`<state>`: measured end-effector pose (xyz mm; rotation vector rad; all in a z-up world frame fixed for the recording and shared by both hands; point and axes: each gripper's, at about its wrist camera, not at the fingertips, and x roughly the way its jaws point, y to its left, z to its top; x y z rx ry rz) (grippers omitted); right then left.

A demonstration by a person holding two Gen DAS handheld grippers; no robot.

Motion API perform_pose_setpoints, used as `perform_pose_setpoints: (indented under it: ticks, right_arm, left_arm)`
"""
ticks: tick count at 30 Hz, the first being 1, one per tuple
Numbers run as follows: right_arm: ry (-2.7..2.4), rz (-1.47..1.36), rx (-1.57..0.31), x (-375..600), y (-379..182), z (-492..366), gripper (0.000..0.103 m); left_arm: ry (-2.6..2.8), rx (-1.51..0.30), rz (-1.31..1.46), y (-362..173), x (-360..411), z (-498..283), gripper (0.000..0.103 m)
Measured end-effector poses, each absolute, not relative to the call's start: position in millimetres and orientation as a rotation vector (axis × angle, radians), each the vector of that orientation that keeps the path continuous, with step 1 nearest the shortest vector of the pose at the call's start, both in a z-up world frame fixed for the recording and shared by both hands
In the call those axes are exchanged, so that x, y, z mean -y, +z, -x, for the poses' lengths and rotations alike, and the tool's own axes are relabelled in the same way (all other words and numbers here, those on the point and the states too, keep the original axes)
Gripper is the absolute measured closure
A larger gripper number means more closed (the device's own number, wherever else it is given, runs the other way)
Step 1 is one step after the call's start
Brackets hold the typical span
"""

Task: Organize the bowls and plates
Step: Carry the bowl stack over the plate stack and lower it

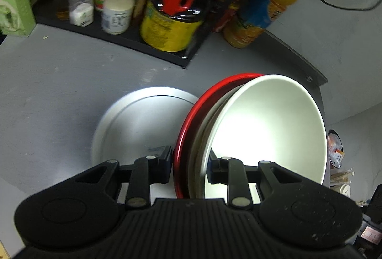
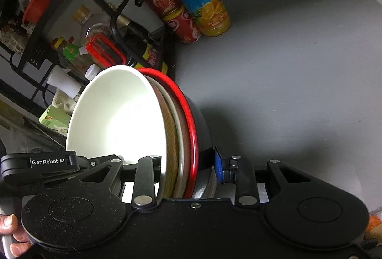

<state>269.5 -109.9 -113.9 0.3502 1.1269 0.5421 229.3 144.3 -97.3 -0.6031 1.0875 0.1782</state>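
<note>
Bowls (image 1: pixel 269 130), three nested; plate (image 1: pixel 133 125), one.

Your left gripper (image 1: pixel 189 167) and right gripper (image 2: pixel 188 163) clamp opposite rims of a nested bowl stack (image 1: pixel 262 130), held tilted above the counter (image 1: pixel 59 91). A plate (image 1: pixel 133 125) lies left of it; bottles (image 1: pixel 167 20) stand behind.

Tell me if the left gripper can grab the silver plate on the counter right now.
Probably not: the left gripper is clamped on the stack of nested bowls, so it has no free fingers for the silver plate beside it.
</note>
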Motion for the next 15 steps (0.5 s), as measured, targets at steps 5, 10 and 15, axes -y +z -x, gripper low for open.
perform_pose_setpoints:
  ticks: [5,10,15]
  right_arm:
    - [0.554,-0.345,-1.157,92,-120,-272,0.072]
    - [0.548,-0.342,-1.184,83,-127,-270,0.072]
    - [0.541,-0.324,-1.203,75,-132,-266,0.072]
  left_arm:
    - [0.218,-1.1,0.597,-107,-161,-226,0.077]
    - [0.234,-1.117,0.614,-118,-174,-222,0.077]
    - [0.238,-1.14,0.613,-125,-182,-222,0.077]
